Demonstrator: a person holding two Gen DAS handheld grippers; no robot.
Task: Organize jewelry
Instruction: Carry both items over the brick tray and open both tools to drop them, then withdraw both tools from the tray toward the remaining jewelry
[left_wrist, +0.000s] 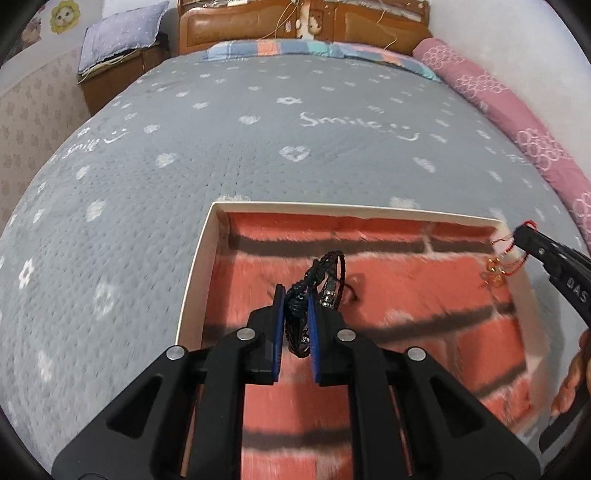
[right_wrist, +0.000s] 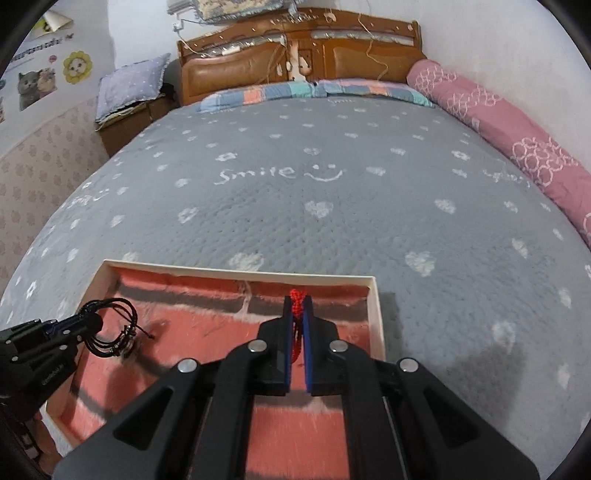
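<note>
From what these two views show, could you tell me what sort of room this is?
Most likely a bedroom: a bed under a grey bedspread, a wooden headboard, and a pink bolster along its right side.

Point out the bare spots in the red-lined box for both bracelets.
The white-rimmed box with brick-red lining is bare along its far wall and right half. The left gripper with the black braided bracelet crowds the left-centre; the right gripper holds the red cord bracelet.

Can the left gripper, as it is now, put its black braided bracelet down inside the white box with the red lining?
Probably yes. The left gripper, jaws shut on the black braided bracelet, is already over the white box with the red lining; the lining beneath looks bare. The right gripper, holding a red string bracelet, is off to the side.
</note>
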